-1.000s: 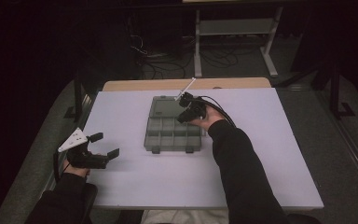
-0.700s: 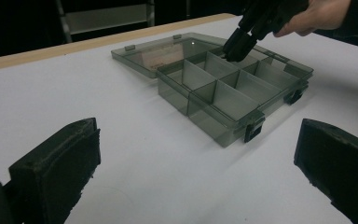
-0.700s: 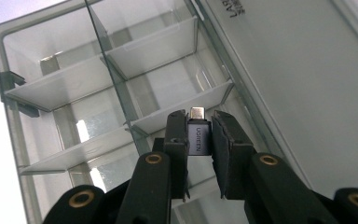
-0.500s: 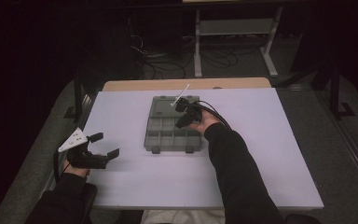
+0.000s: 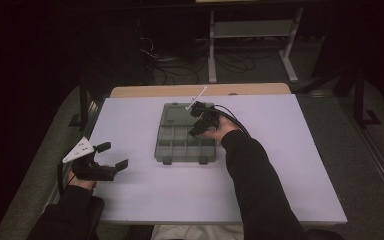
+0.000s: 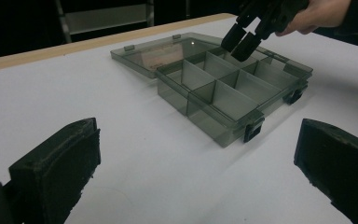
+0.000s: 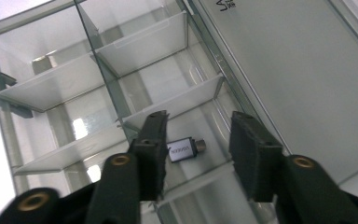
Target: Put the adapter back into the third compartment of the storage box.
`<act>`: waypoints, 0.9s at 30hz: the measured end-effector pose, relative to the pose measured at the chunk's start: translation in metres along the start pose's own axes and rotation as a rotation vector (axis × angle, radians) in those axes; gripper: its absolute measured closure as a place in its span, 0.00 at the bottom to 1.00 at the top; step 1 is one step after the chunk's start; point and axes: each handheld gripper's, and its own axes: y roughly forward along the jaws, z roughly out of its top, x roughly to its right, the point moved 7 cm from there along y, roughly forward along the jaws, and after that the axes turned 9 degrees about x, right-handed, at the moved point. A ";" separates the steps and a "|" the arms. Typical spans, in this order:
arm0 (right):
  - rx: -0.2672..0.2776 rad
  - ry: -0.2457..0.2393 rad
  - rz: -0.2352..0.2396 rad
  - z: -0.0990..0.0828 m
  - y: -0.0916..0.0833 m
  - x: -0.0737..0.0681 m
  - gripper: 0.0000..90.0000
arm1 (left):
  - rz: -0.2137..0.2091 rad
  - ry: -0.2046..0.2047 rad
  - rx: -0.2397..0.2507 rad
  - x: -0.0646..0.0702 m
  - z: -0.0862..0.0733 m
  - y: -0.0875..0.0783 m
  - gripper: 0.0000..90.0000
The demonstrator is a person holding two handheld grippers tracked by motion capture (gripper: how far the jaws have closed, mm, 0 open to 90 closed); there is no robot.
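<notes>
Since a second ago my right jaws (image 7: 196, 149) have just been opening over the organiser box (image 5: 185, 145); they now stand apart with nothing pressed between them, and the small USB adapter (image 7: 185, 150) lies loose on the floor of the compartment below. My right hand has barely shifted in that time, and my left has kept still.

From largest to smallest: the white worktop (image 5: 280, 165) carries the grey box at about twelve o'clock from me, its lid (image 5: 177, 114) folded flat toward the far edge. The dividers split it into small cells, and the adapter sits in one at the right of the row next to the lid.

What could go wrong, as I judge it: my right jaws hang close inside the cell, one pad right by a divider. If I lift out crooked I may catch that wall and drag or tip the light box. A pad could also nudge the adapter.

Pose: my right forearm reaches in from five o'clock, wrist bent, jaws tipped down into the box. My left jaws (image 5: 111, 156) rest open and empty at eight o'clock, level, aimed toward the box.
</notes>
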 end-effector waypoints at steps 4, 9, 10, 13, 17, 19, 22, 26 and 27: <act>0.020 0.014 -0.006 0.002 -0.009 0.002 0.47 | -0.001 0.000 0.001 0.000 0.000 0.000 0.00; 0.046 0.029 -0.015 0.005 -0.020 0.002 0.31 | 0.000 0.000 0.000 0.000 0.000 0.000 0.00; 0.050 0.031 -0.023 0.005 -0.023 0.002 0.29 | 0.000 0.000 0.000 0.000 0.000 0.000 0.00; 0.072 0.037 -0.032 0.006 -0.028 0.003 0.22 | 0.001 0.000 0.000 0.000 0.000 0.000 0.00; 0.095 0.049 -0.045 0.005 -0.037 0.004 0.16 | 0.002 0.000 0.000 0.000 0.000 0.000 0.00; 0.104 0.056 -0.047 0.004 -0.041 0.004 0.15 | 0.002 0.000 0.000 0.000 0.000 0.000 0.00; 0.110 0.055 -0.051 0.003 -0.045 0.005 0.14 | 0.002 0.000 -0.001 0.000 0.000 0.000 0.00; 0.117 0.057 -0.075 -0.001 -0.053 0.005 0.03 | 0.003 0.000 -0.002 0.000 0.000 0.000 0.00; 0.117 0.057 -0.075 -0.001 -0.053 0.005 0.03 | 0.003 0.000 -0.002 0.000 0.000 0.000 0.00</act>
